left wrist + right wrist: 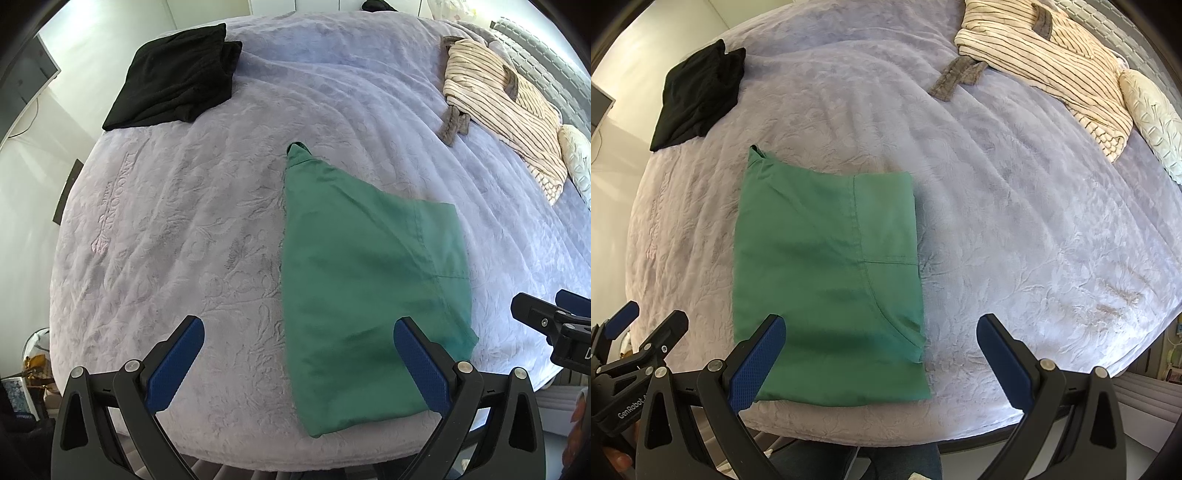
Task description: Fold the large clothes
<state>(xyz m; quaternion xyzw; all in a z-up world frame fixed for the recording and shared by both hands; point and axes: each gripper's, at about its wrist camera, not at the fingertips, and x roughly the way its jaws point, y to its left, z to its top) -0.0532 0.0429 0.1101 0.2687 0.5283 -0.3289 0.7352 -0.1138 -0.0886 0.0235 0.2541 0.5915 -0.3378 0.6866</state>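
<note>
Green garment lies folded at the near edge of the bed, hem close to the drop. Left tongs and right tongs hover above it, spread wide, empty. Risk: a one-layer pinch undoes the fold, or a drag pulls it off the edge.

I see my left gripper gaping empty over the folded green garment on the bedspread.
</note>
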